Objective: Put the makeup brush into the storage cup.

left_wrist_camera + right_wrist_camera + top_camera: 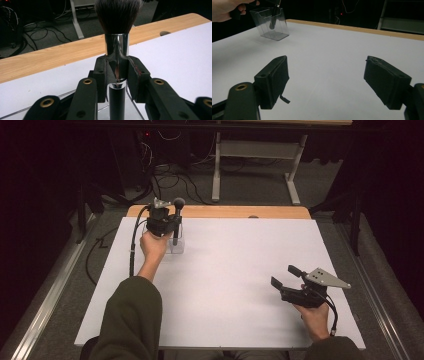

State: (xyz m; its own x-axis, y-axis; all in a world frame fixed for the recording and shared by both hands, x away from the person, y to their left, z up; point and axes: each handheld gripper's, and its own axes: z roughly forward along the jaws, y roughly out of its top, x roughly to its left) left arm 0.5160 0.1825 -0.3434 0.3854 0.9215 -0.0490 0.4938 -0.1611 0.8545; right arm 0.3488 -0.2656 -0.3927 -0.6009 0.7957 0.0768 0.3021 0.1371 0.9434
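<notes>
A makeup brush (116, 47) with dark bristles, a shiny metal collar and a black handle stands upright. My left gripper (117, 72) is shut on its collar, one pad on each side. In the high view the left gripper (170, 222) holds the brush (177, 217) at the far left of the table, its handle down inside a clear plastic holder (176, 245). The right gripper view shows that holder (270, 23) far off with the handle tip inside. My right gripper (325, 82) is open with nothing between its jaws. It hovers low at the near right (284, 276).
A white sheet (225, 280) covers the table, with a wooden edge (220, 211) at the far side. Beyond it are a grey floor, cables and a white desk frame (255, 165). A metal rail runs along the left.
</notes>
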